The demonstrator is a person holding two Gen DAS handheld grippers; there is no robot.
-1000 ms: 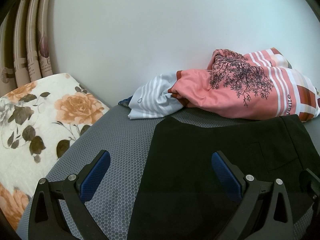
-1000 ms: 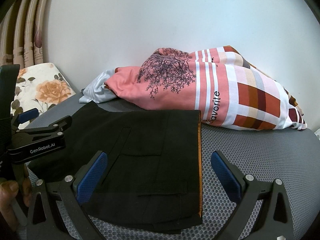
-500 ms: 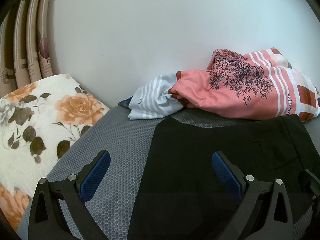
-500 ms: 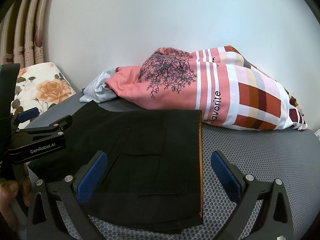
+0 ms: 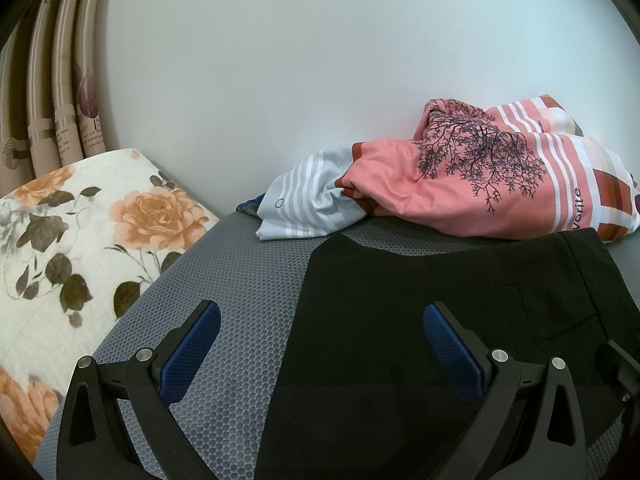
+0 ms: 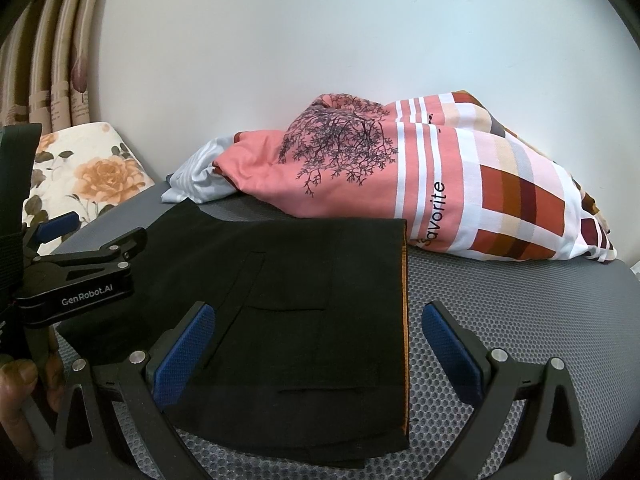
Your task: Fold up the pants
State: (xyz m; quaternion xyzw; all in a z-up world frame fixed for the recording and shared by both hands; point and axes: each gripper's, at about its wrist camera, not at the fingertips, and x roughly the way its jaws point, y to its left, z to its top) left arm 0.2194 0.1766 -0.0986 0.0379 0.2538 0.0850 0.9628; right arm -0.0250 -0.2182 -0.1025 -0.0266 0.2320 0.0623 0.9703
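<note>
Black pants [image 6: 304, 312] lie folded flat on the grey mesh surface [image 6: 520, 304], ahead of both spread, empty claws — left claw [image 5: 320, 344], right claw [image 6: 316, 344]. Best pinch the near hem evenly — both layers together.

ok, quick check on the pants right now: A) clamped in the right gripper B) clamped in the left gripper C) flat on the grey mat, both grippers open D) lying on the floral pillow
C: the black pants lie flat on the grey mat, with the left gripper and right gripper open above them.
</note>
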